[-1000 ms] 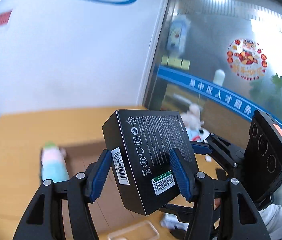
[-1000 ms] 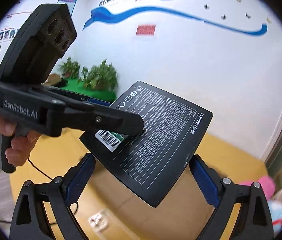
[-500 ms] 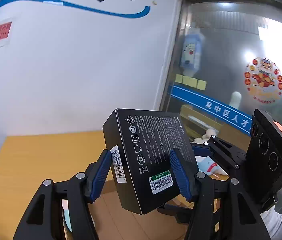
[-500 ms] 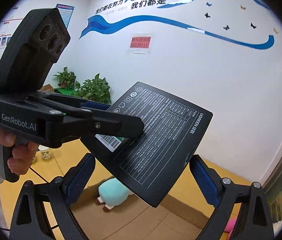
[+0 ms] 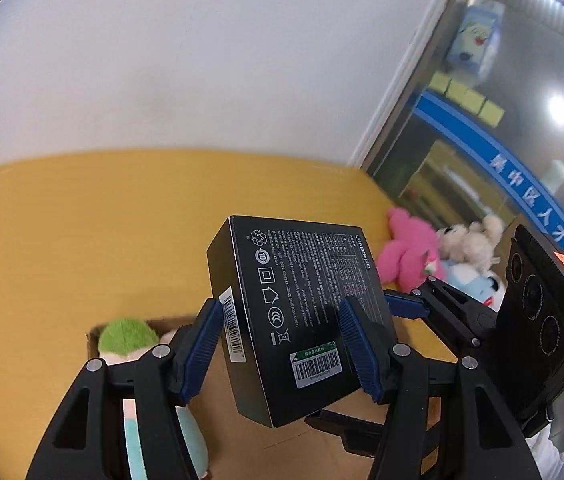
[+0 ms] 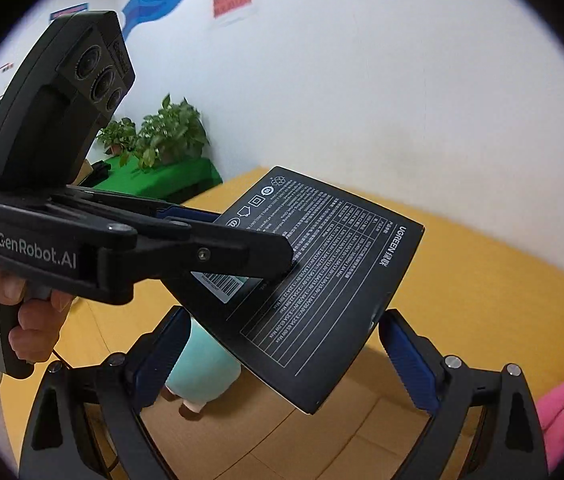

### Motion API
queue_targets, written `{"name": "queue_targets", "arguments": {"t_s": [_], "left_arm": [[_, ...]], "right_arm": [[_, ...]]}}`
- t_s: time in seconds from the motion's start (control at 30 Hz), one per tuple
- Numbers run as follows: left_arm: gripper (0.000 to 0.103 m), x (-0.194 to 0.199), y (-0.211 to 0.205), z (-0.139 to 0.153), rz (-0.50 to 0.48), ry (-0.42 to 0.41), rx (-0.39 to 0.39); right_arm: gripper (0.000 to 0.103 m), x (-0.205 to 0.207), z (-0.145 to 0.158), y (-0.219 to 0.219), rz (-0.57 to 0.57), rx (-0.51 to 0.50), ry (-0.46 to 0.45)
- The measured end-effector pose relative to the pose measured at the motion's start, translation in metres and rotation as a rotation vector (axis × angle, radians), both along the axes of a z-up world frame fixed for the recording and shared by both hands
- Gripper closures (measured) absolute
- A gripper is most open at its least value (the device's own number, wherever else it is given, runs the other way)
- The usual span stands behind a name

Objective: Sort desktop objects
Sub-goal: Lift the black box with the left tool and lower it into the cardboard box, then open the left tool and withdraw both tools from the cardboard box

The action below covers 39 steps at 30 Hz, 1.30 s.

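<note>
**boxfan:** Nearest thing in the left wrist view: the left gripper (image 5: pixel 282 344) is clenched on the black Ugreen box (image 5: pixel 302 320), blue pads (image 5: pixel 202 344) pressed on its two narrow sides, label face up. Box is in the air, tilted, hanging over the open cardboard carton (image 5: pixel 242 432) below.

**sortbot99:** And the right gripper (image 6: pixel 282 360)? In its own view the fingers stand wide, either side of the box's lower corner – I see gaps on both sides, so it looks released, holding nothing. Its pads (image 6: pixel 410 364) don't touch the box.

**boxfan:** Agreed. So my guess is the step is dropping the box into the carton. There's already a plush with green hair (image 5: pixel 126 336) lying in there, mint body under the fingers.

**sortbot99:** Then I'd level the box first and bring it down on the bare cardboard beside the plush – not on top of it. Let go only once it's low, since it's a hard-cornered thing.

**boxfan:** Further back, the pink plush (image 5: pixel 406 260) and a white fluffy one (image 5: pixel 470 240) sit on the yellow table (image 5: pixel 102 240) by the glass wall – probably next in line.
</note>
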<state>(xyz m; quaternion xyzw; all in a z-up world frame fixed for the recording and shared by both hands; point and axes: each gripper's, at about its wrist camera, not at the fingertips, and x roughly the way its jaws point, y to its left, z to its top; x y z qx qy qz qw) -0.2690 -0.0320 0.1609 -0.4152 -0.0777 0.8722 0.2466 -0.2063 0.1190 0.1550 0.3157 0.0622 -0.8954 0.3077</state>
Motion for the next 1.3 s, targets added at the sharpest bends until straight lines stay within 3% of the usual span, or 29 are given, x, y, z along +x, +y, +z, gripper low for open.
{"name": "queue_targets", "arguments": {"t_s": [0.23, 0.37, 0.57, 0.77, 0.9, 1.1, 1.23, 1.3], "left_arm": [[0.045, -0.037, 0.002, -0.094, 0.031, -0.223, -0.074], [0.045, -0.046, 0.010, -0.125, 0.045, -0.324, -0.137], [0.046, -0.054, 0.031, -0.135, 0.056, -0.367, -0.286], [0.044, -0.051, 0.039, -0.127, 0.054, -0.370, -0.313], [0.044, -0.034, 0.025, -0.111, 0.057, -0.321, -0.284], [0.040, 0.036, -0.010, -0.041, 0.123, -0.064, -0.227], [0.026, 0.106, -0.036, 0.019, 0.199, 0.152, -0.218], [0.016, 0.131, -0.046, 0.041, 0.213, 0.209, -0.204]], "right_arm": [[0.008, -0.041, -0.088, -0.005, 0.018, -0.015, -0.192], [0.008, -0.053, -0.123, -0.006, 0.023, -0.010, -0.279], [0.008, -0.057, -0.152, -0.006, 0.001, -0.044, -0.353], [0.010, -0.051, -0.166, -0.013, -0.013, 0.004, -0.376], [0.010, -0.045, -0.159, -0.010, -0.051, 0.003, -0.370], [0.009, -0.016, -0.110, 0.000, -0.096, 0.021, -0.311], [0.009, 0.030, -0.063, 0.002, -0.148, 0.055, -0.194], [0.008, 0.062, -0.036, 0.002, -0.142, 0.045, -0.107]]}}
